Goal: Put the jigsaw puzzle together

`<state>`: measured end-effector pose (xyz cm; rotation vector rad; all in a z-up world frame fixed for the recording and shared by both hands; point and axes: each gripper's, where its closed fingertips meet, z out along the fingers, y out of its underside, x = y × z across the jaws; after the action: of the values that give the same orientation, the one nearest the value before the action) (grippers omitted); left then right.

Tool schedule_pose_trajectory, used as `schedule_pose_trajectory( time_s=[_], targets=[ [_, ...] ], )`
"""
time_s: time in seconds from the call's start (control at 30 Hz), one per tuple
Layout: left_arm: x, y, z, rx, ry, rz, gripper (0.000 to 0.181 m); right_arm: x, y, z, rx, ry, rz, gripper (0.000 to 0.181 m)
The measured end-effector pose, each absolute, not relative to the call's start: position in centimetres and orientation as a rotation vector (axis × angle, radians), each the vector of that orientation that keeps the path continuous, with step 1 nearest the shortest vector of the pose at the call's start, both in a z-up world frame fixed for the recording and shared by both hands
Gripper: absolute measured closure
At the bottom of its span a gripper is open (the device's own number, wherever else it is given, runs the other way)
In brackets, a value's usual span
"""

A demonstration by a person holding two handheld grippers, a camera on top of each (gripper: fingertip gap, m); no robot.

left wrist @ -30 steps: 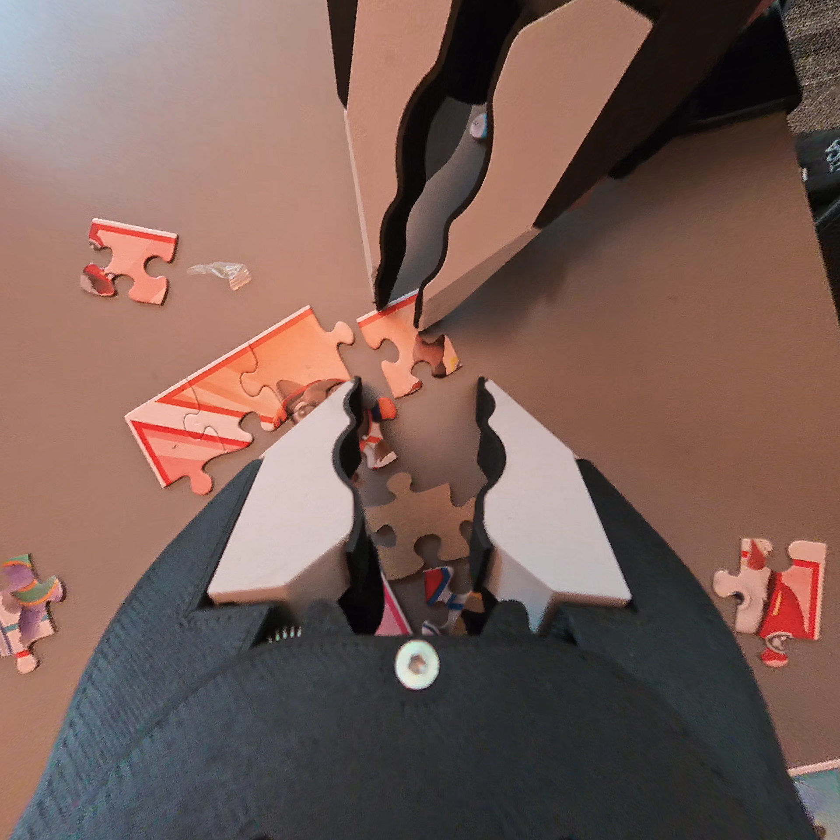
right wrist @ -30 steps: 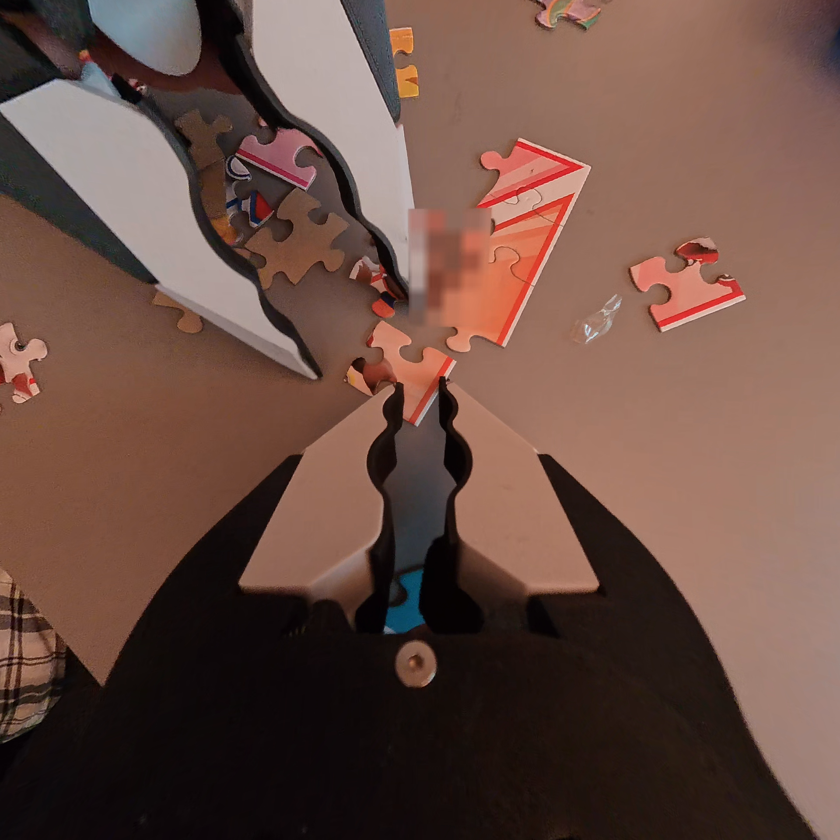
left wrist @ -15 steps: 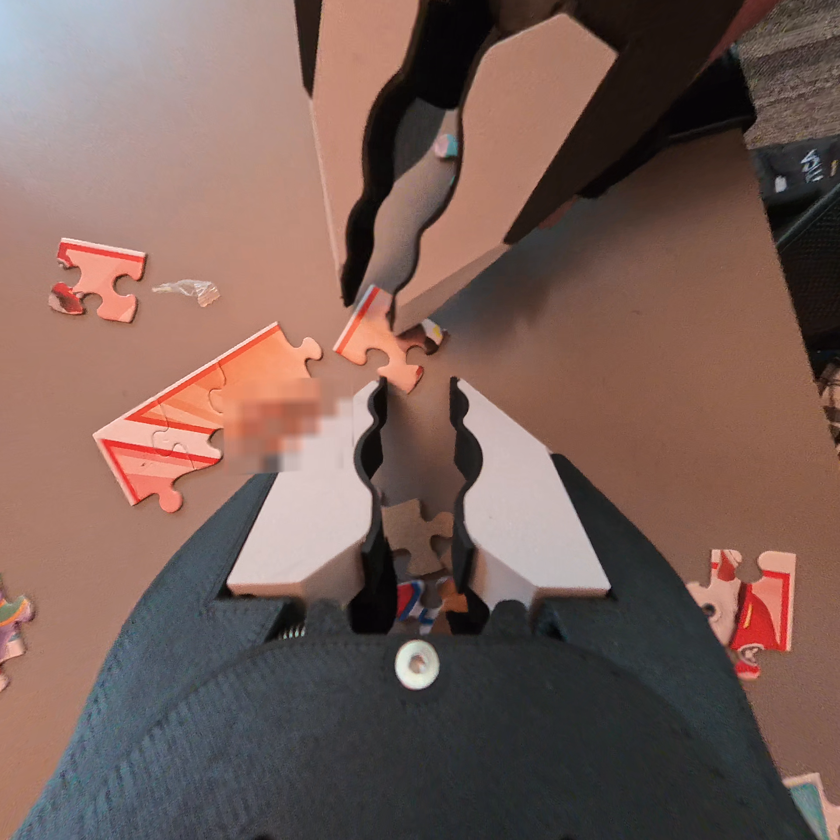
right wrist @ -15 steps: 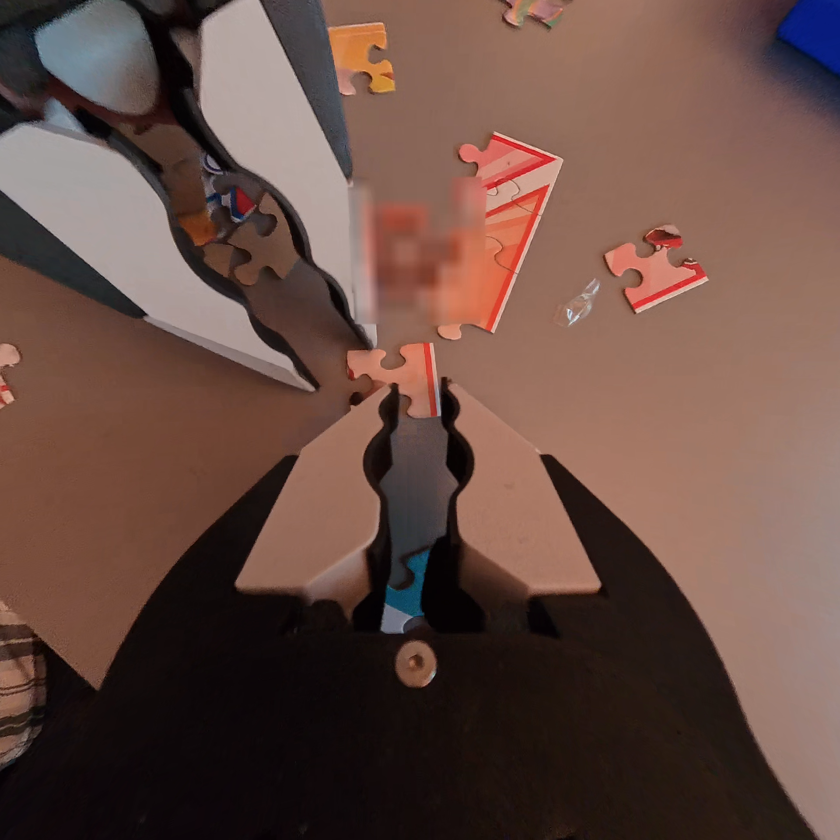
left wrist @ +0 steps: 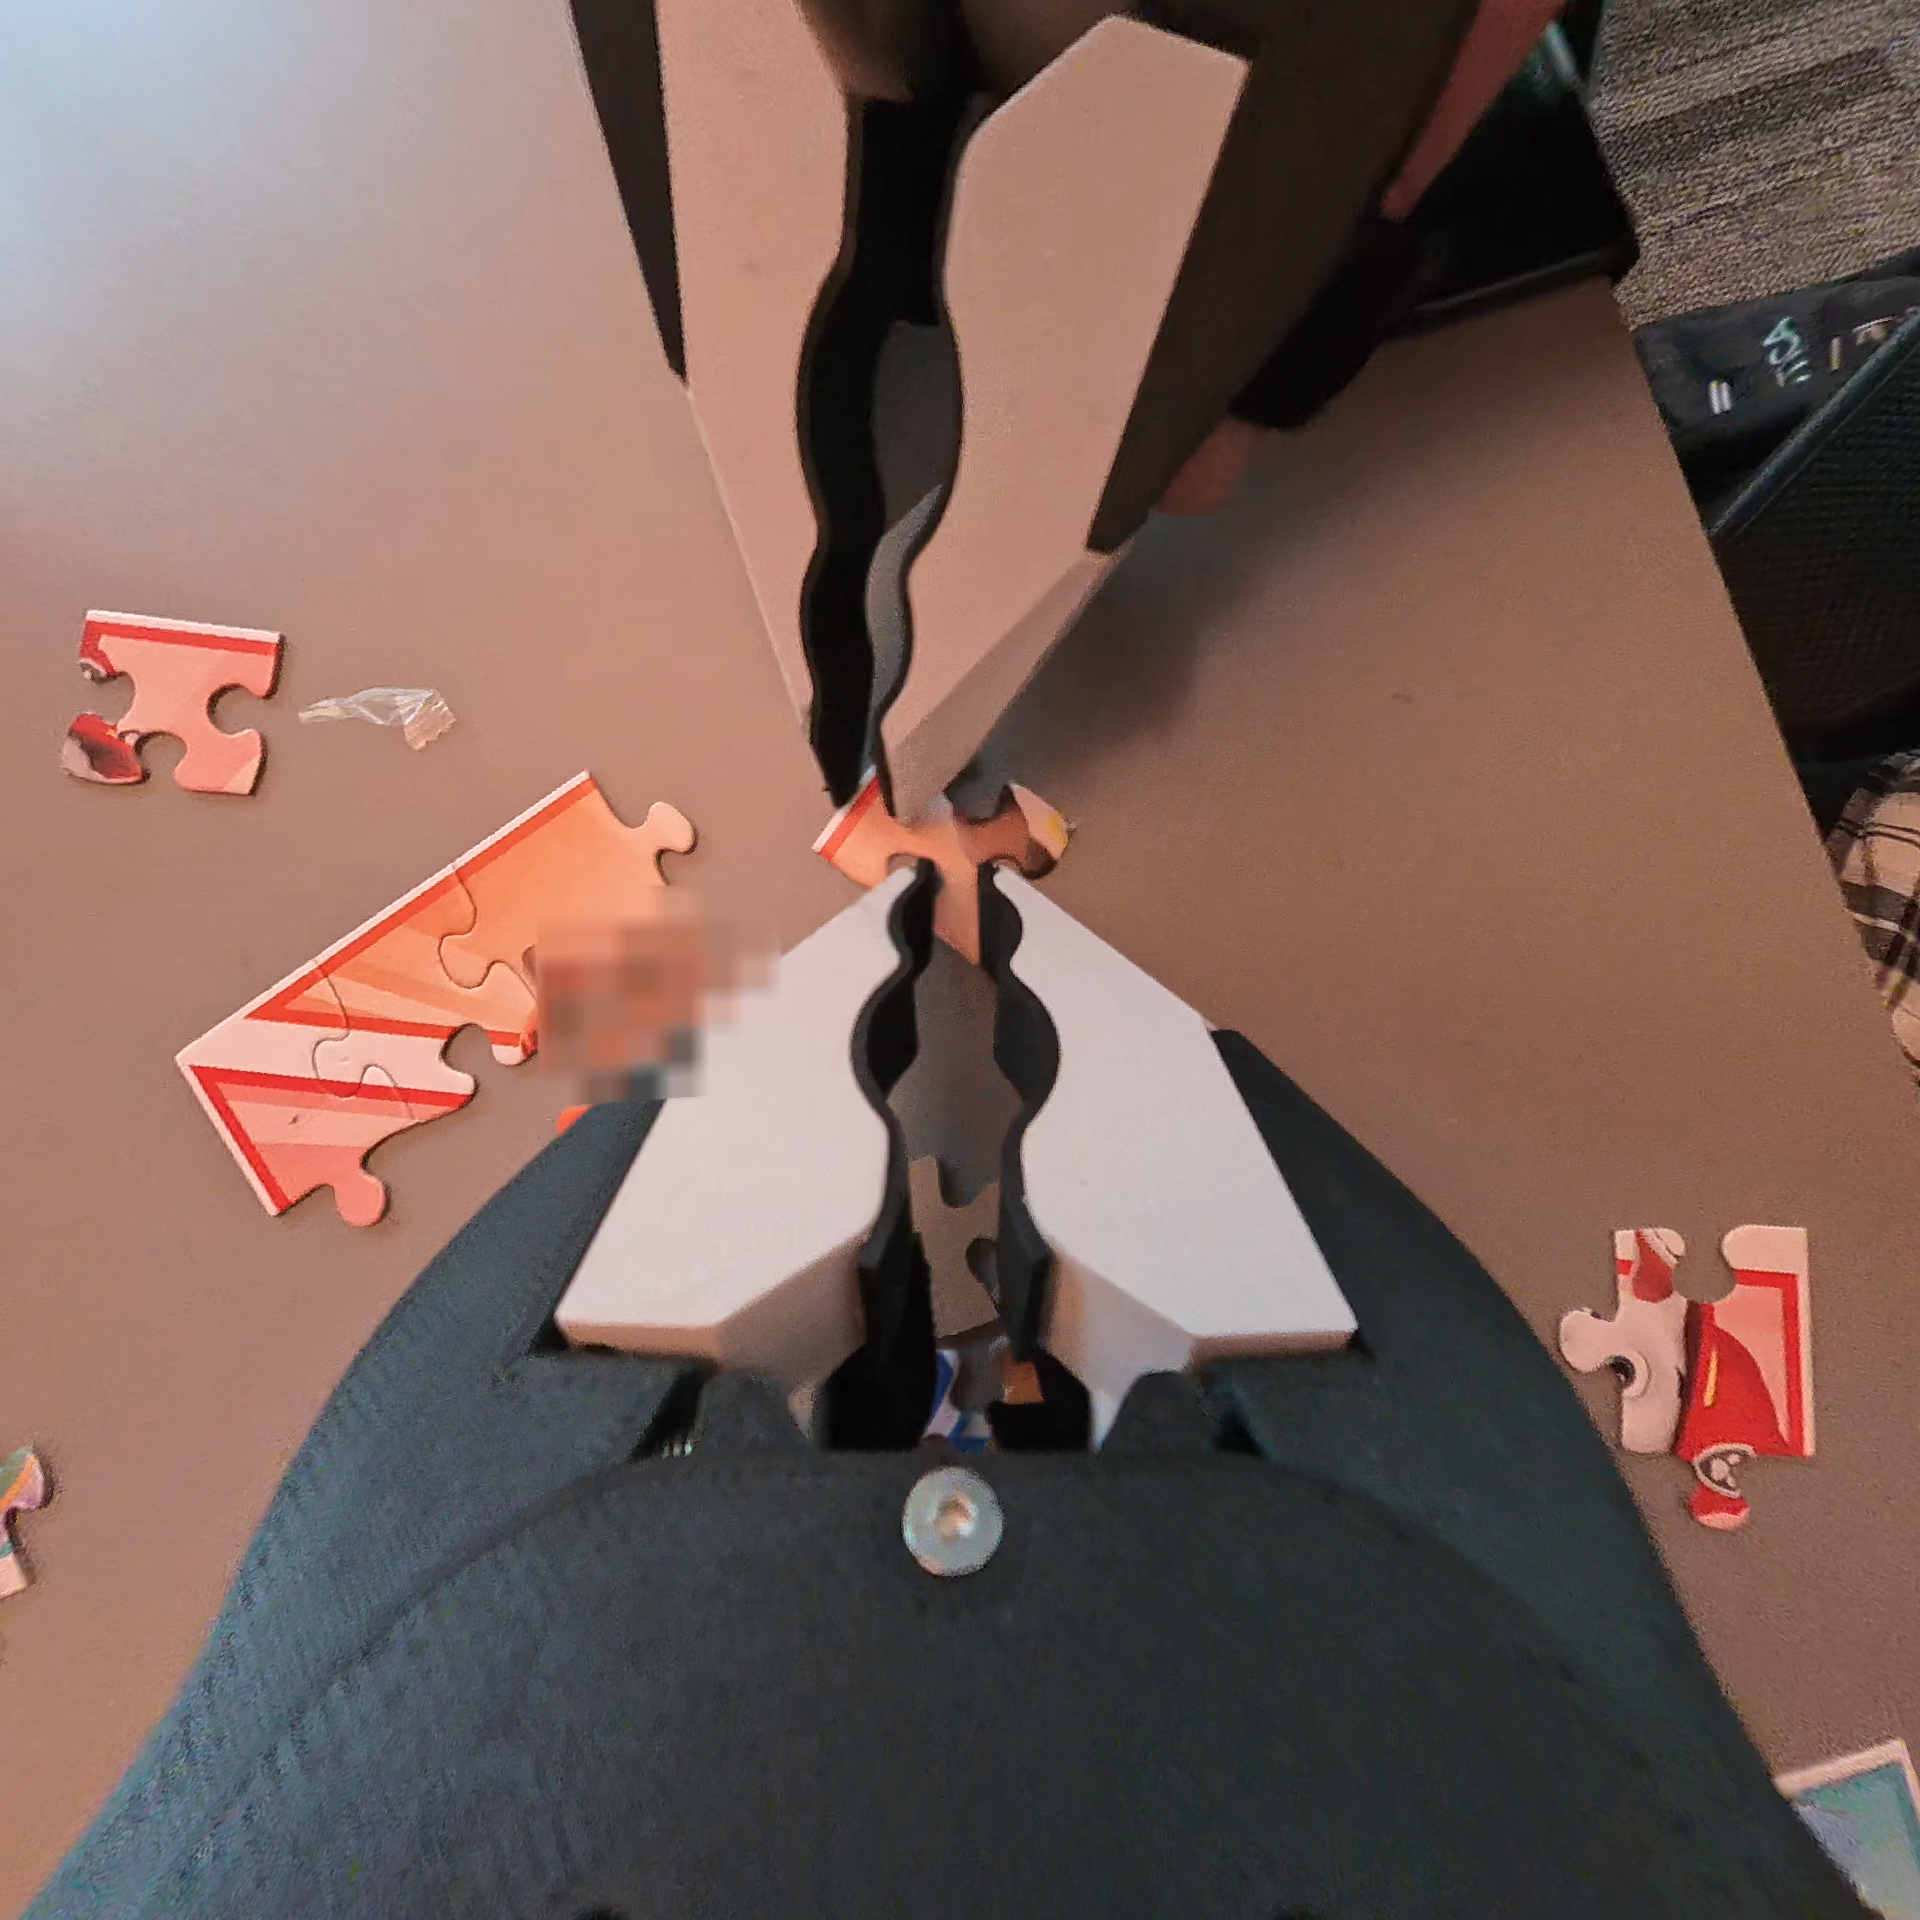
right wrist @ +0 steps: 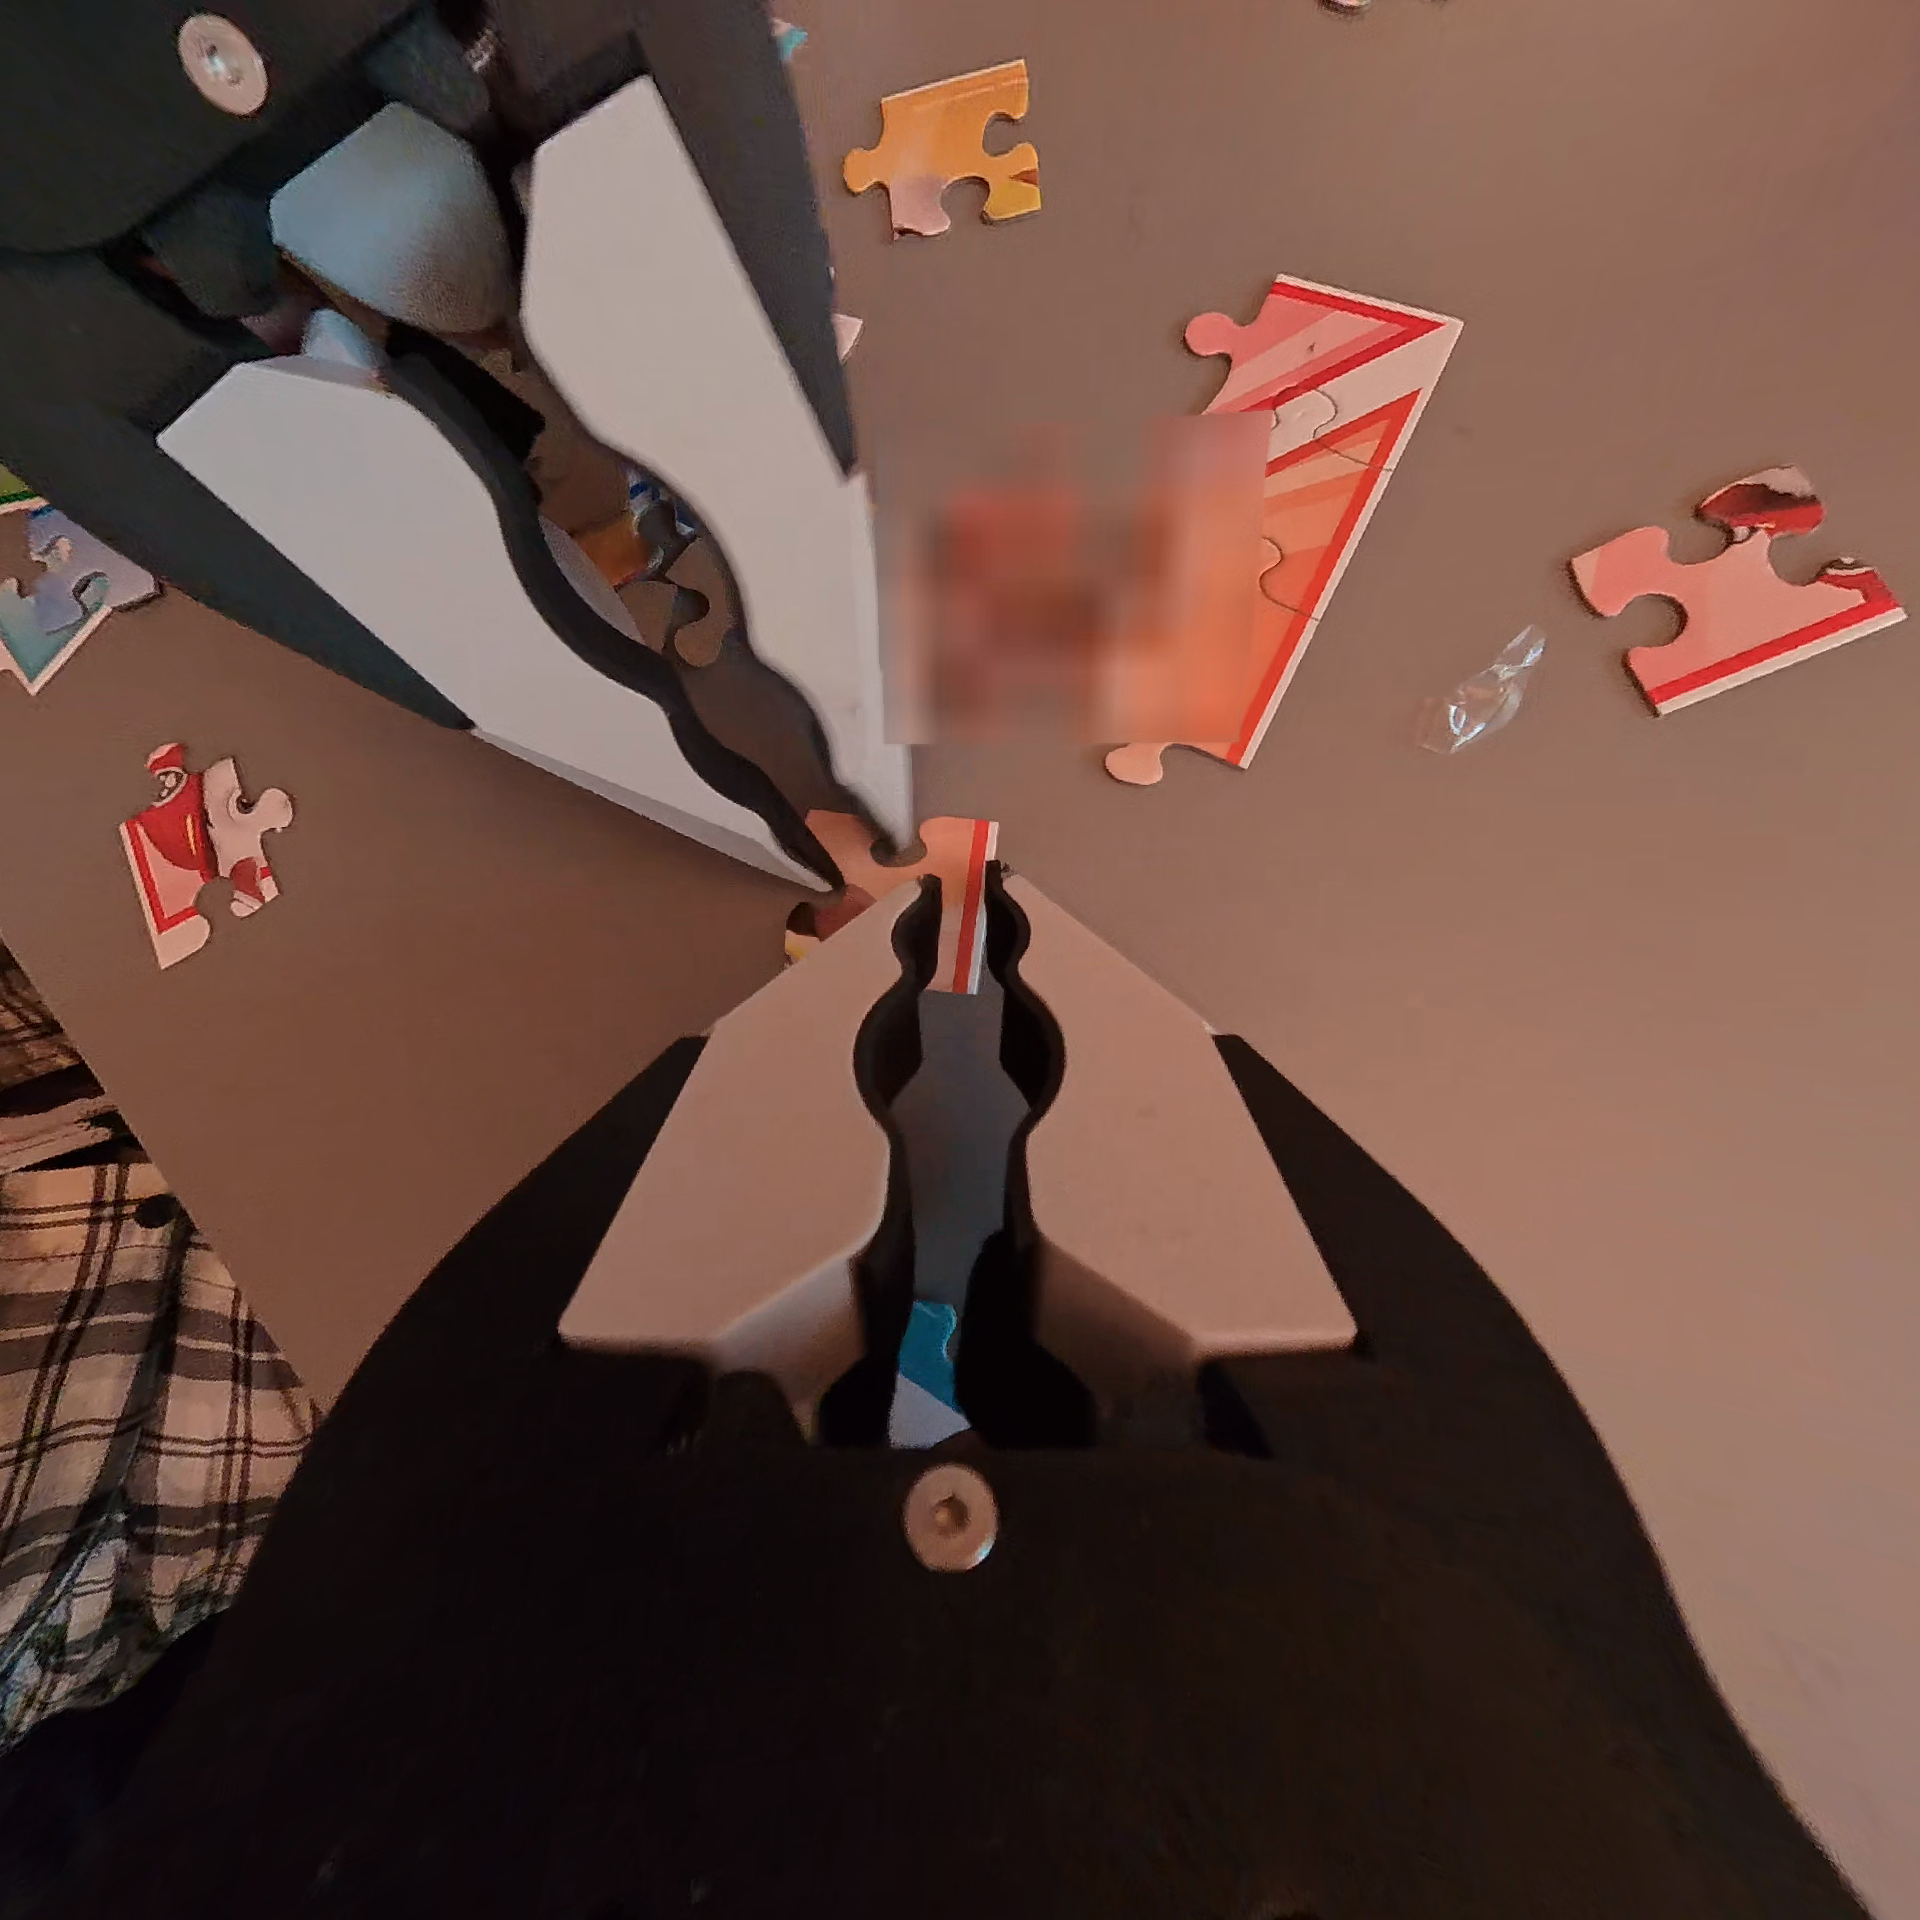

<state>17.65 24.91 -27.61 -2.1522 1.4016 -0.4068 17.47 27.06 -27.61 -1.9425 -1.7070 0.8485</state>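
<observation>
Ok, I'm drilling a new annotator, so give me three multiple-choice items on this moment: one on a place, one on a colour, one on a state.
1. Where does the clear plastic scrap lie? A on a puzzle piece; B beside the loose pink piece; C inside a gripper.
2. What colour is the edge stripe on the held orange piece? A blue; B green; C red.
3. What grips that piece? A nothing; B the left only; C both hand-held grippers.

B: it lies right next to that piece.
C: a red stripe shows between the tips of the right hand-held gripper.
C: the left hand-held gripper pinches its tab too.
</observation>
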Motion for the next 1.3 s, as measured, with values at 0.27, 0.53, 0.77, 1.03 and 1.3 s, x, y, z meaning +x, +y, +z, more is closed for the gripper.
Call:
schedule_pose_trajectory(
  time_s=[0.27, 0.53, 0.77, 1.03, 1.3],
  targets=[
    [17.8, 24.9, -27.6, -2.079, 1.437, -0.304, 0.178, 17.6, 27.0, -27.5, -1.932, -1.683, 0.819, 0.181],
    [18.0, 24.6, -27.5, -1.905, 1.552, -0.060, 0.181, 18.8, 27.0, -27.5, -1.952, -1.691, 0.789, 0.158],
    [19.1, 22.2, -27.6, -1.917, 1.601, -0.197, 0.181, 19.4, 24.5, -27.6, -1.894, -1.785, 0.745, 0.175],
    [21.8, 17.6, -27.6, -1.828, 1.758, -0.337, 0.181, 24.4, 18.5, -26.1, -2.030, -1.486, 0.879, 0.159],
    [24.8, 14.3, -27.7, -1.704, 1.873, -0.355, 0.181, 28.2, 12.3, -27.5, -2.194, -0.883, 1.306, 0.149]
  ],
)
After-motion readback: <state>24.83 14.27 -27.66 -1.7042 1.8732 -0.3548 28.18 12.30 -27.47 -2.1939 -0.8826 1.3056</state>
